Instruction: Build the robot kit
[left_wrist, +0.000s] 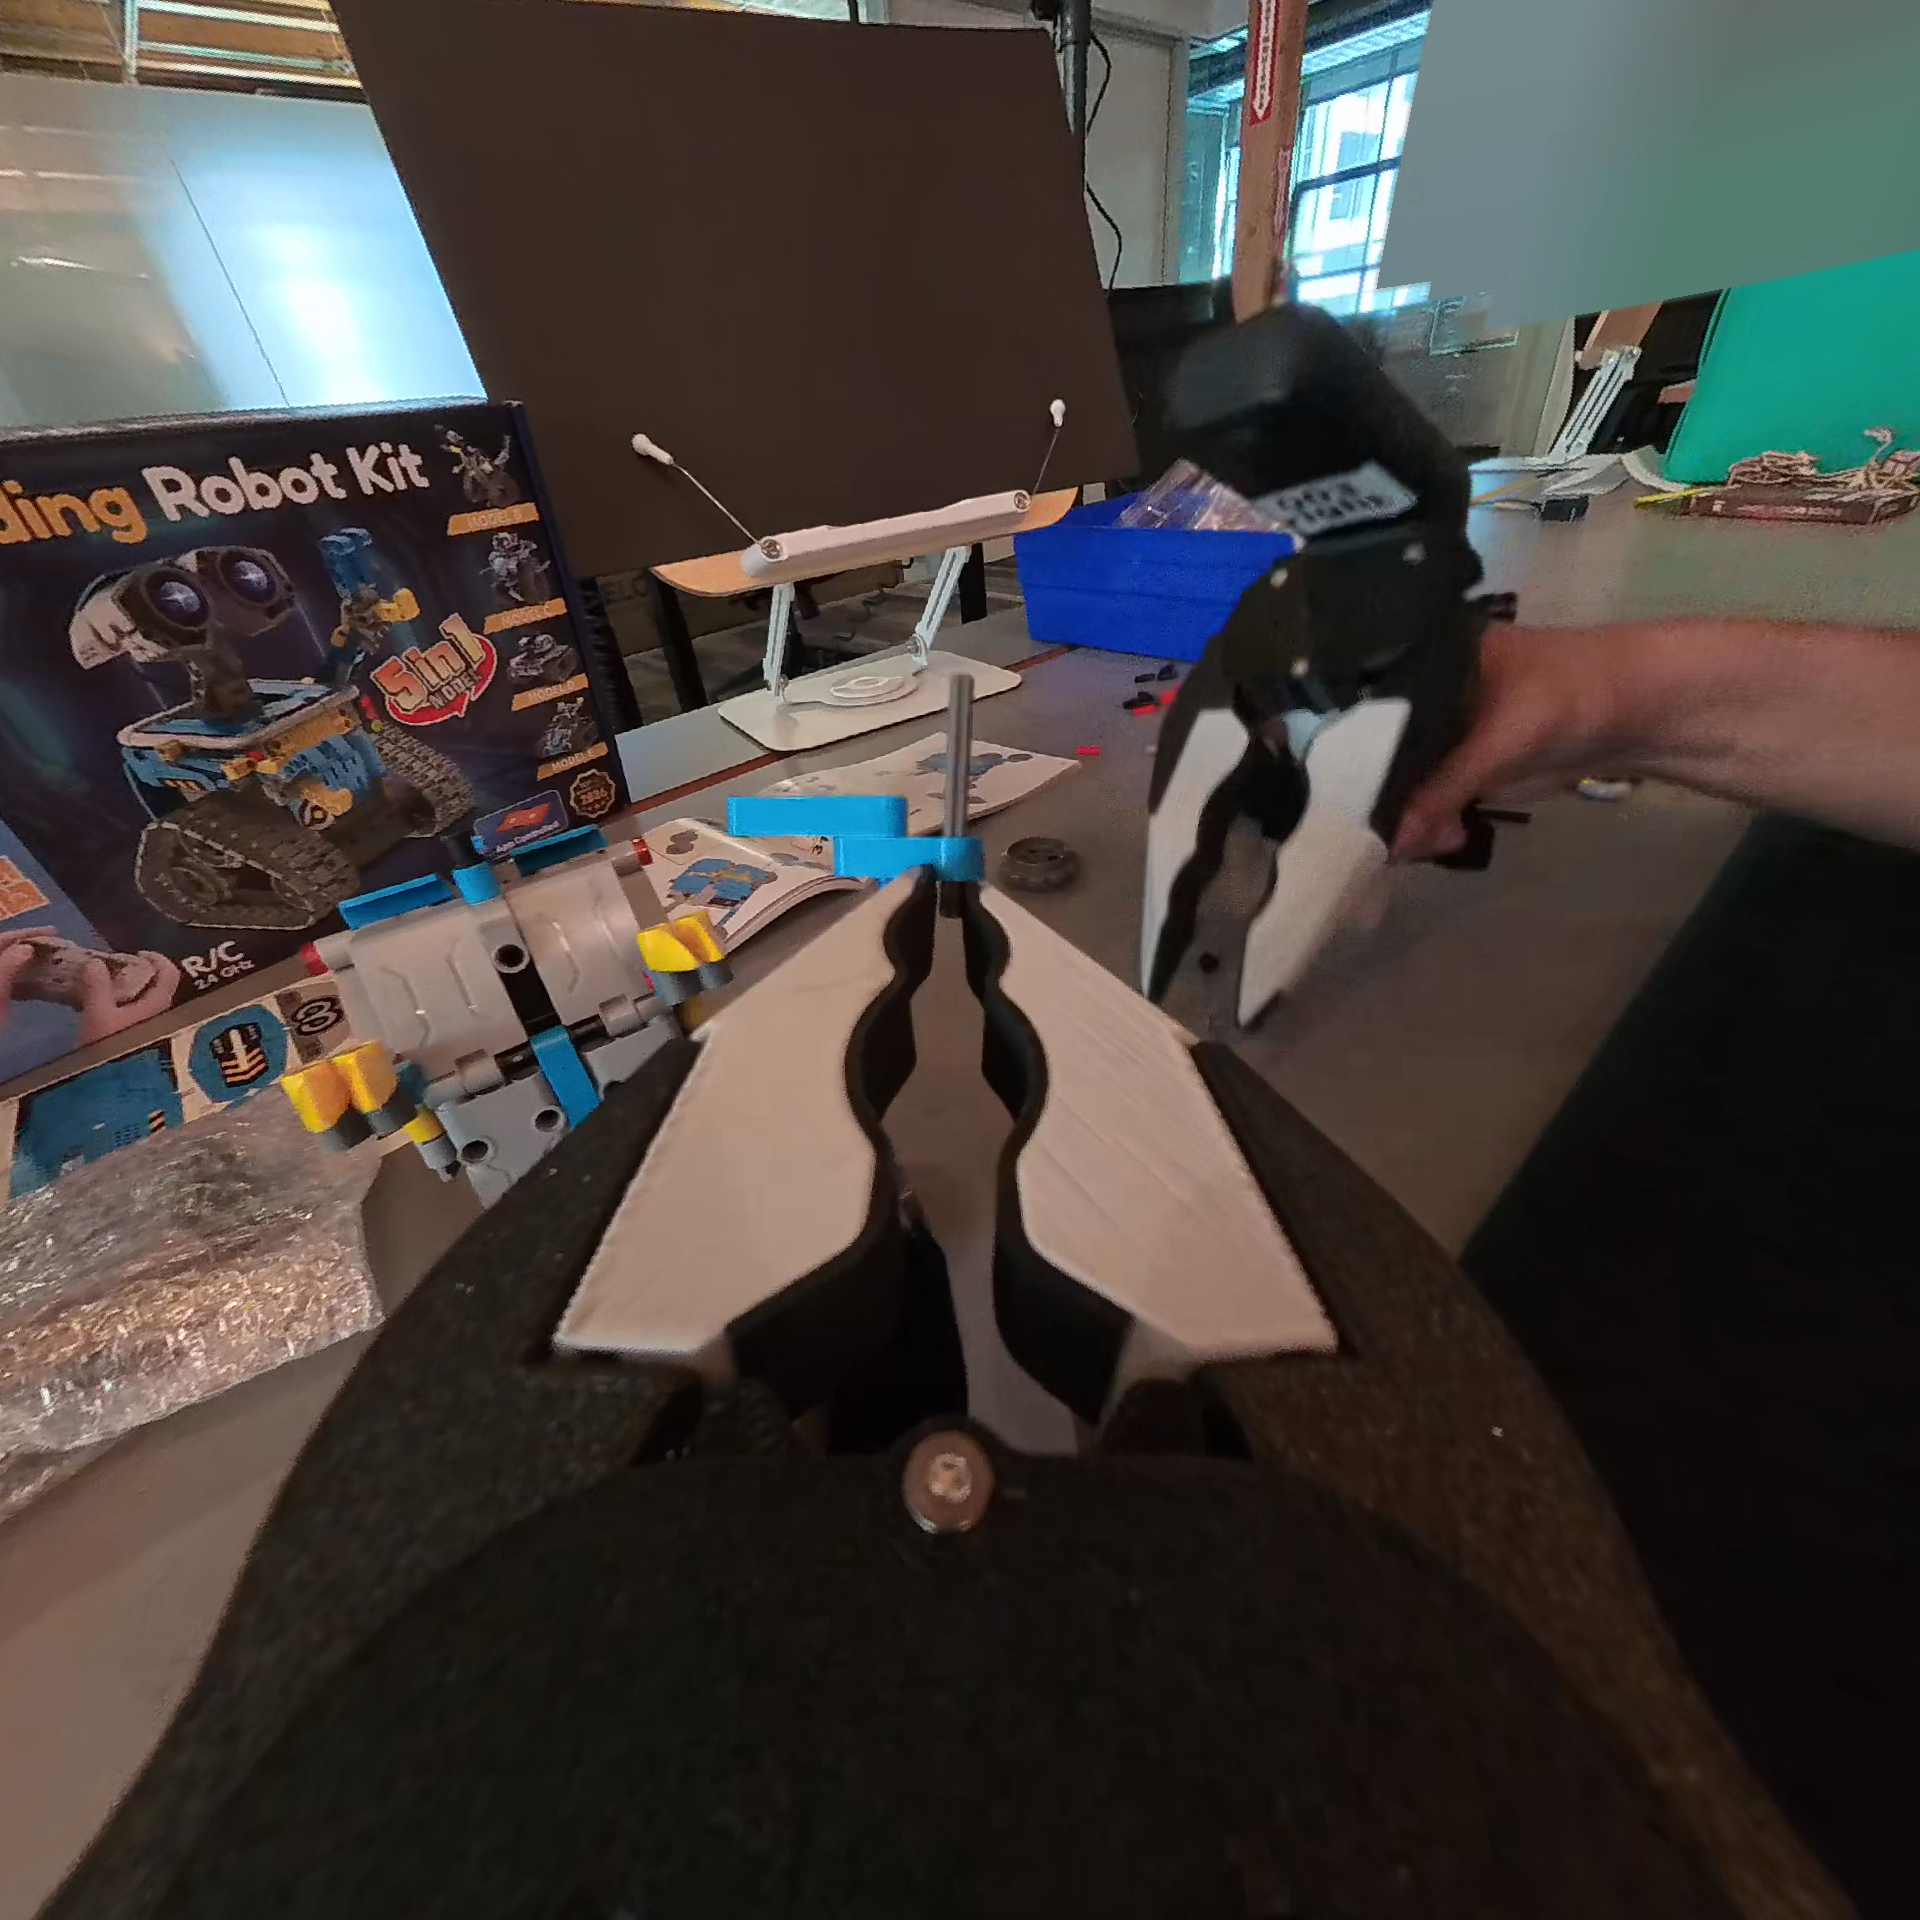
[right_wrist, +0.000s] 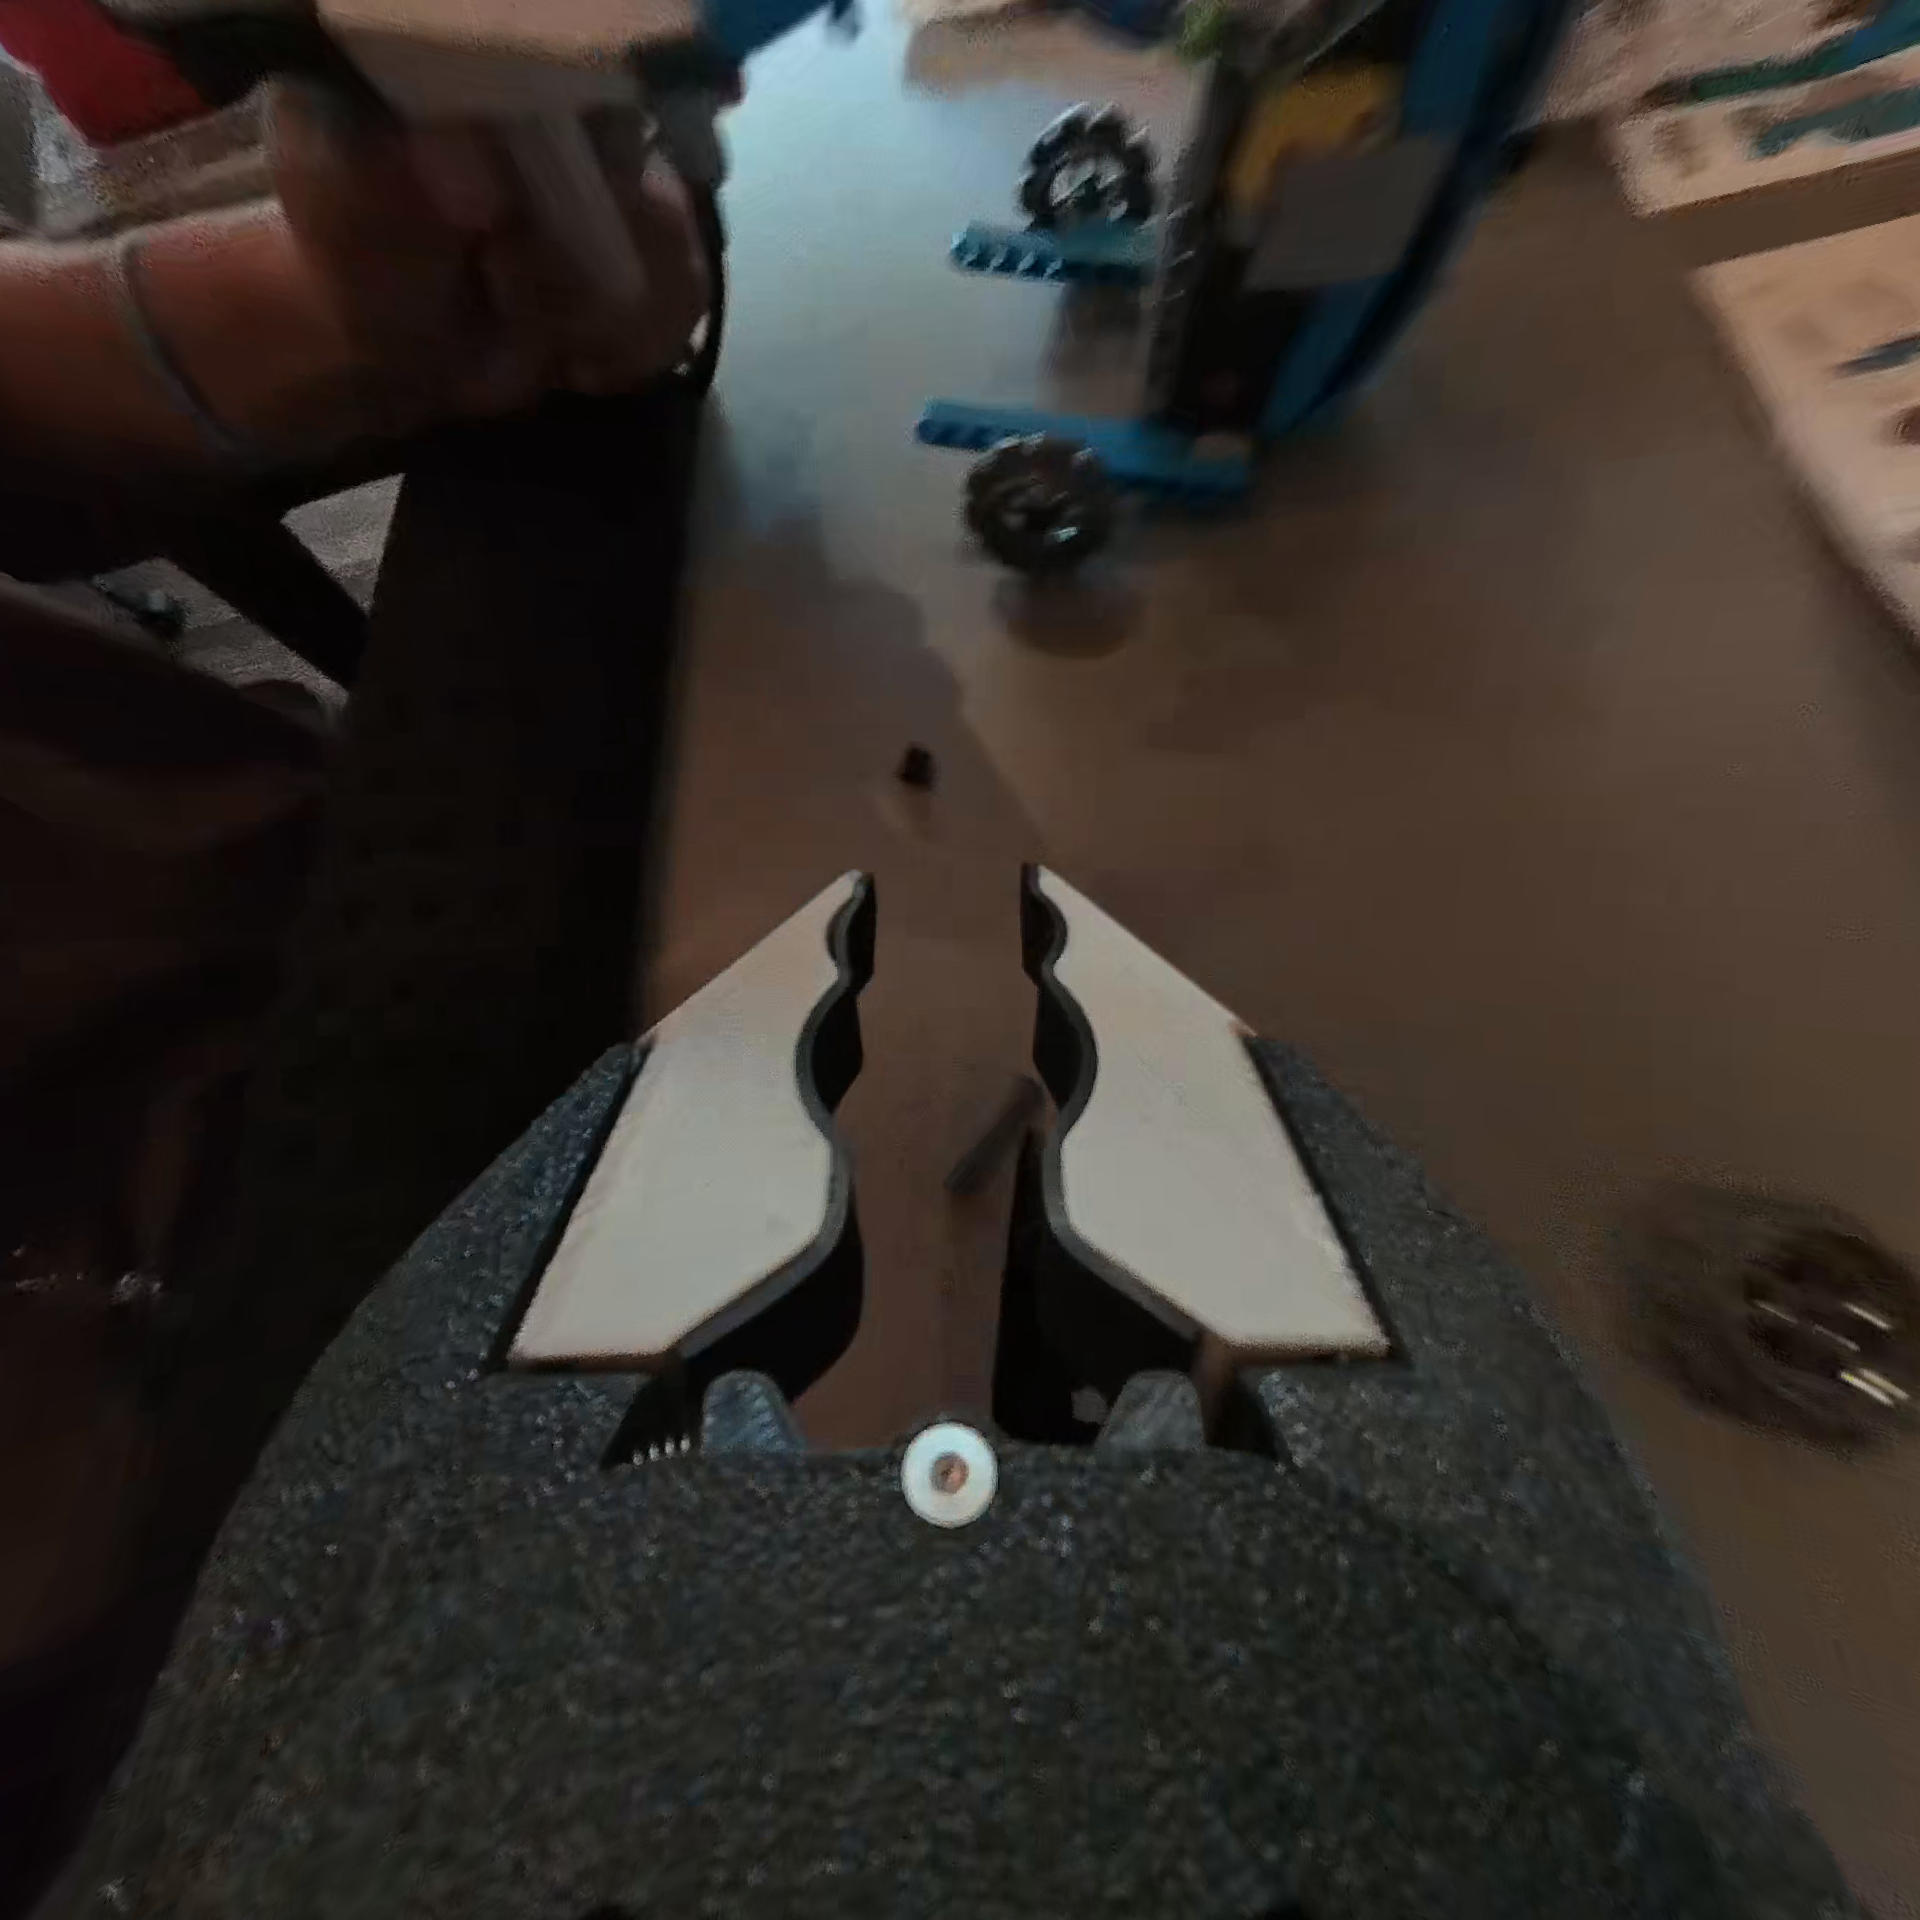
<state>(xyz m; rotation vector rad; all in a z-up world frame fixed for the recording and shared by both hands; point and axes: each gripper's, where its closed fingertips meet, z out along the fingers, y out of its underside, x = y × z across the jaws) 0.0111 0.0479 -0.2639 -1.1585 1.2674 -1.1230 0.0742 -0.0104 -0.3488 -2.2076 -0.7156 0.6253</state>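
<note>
My left gripper (left_wrist: 948, 894) is shut on a thin grey axle (left_wrist: 958, 748) that stands upright and carries two short blue beams (left_wrist: 821, 816). It is held above the table. My right gripper (right_wrist: 948, 883) is open and empty, tips down over the brown table; it also shows in the left wrist view (left_wrist: 1205, 1003), held by a hand. A small black piece (right_wrist: 914, 767) lies just ahead of it. A short dark rod (right_wrist: 997, 1132) shows between its fingers, whether touching I cannot tell. Blue beams with black gears (right_wrist: 1029, 499) lie farther ahead, blurred.
A grey, blue and yellow brick build (left_wrist: 499, 997) sits left of my left gripper, with a kit box (left_wrist: 260, 675), bubble wrap (left_wrist: 156, 1268) and an open booklet (left_wrist: 790, 831). A black gear (left_wrist: 1037, 862), blue bin (left_wrist: 1122, 582) and white stand (left_wrist: 862, 623) lie beyond. The table edge (left_wrist: 1621, 1039) runs on the right. My right fingertips sit around 12 cm from my left ones. From the right gripper's tips to the small black piece (right_wrist: 914, 767) is close to 7 cm.
</note>
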